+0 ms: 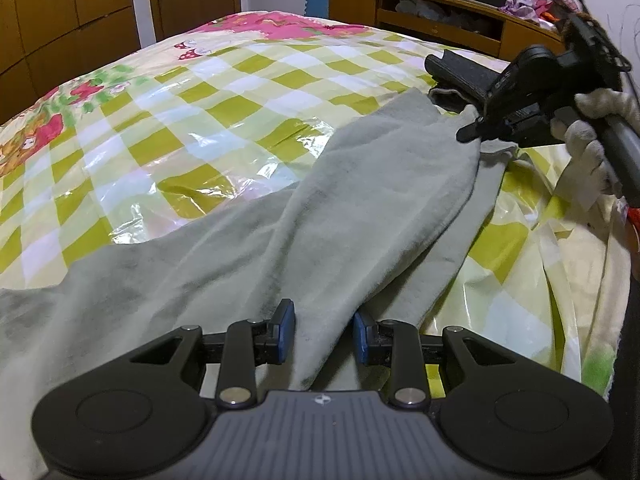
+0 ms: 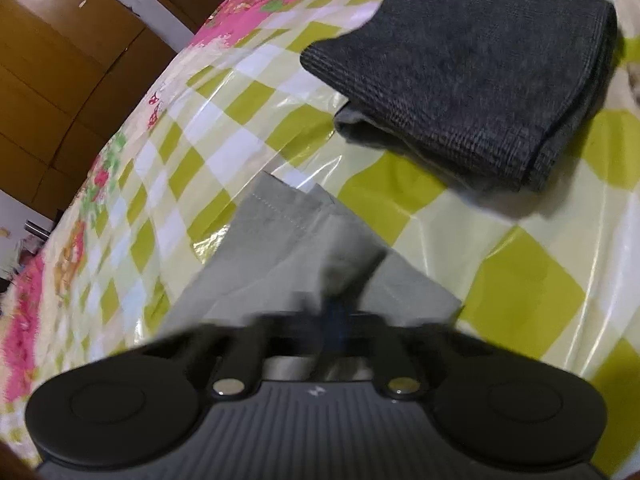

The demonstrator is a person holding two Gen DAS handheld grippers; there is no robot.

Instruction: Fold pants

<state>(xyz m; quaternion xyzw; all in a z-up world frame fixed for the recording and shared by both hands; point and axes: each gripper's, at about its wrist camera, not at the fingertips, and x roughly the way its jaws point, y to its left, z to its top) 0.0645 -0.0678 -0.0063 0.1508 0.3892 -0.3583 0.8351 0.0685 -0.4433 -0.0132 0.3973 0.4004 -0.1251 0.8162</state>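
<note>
Grey-green pants (image 1: 360,208) lie across the bed, their legs running toward the upper right. At the bottom of the left wrist view my left gripper (image 1: 324,330) has its blue pads (image 1: 286,328) pressed on a raised fold of the pants near the upper part. At the far end my right gripper (image 1: 466,132), held by a gloved hand (image 1: 588,140), pinches the leg hem. The right wrist view is blurred. There my right gripper (image 2: 338,308) stands shut on the hem end of the pants (image 2: 288,240), which lifts into the jaws.
The bed carries a glossy yellow-green checked cover (image 1: 240,92). A folded dark grey garment (image 2: 460,80) lies just beyond the hem, seen also as the dark garment (image 1: 456,72) behind my right gripper. Wooden wardrobes (image 1: 60,20) and a cluttered wooden desk (image 1: 440,4) stand beyond the bed.
</note>
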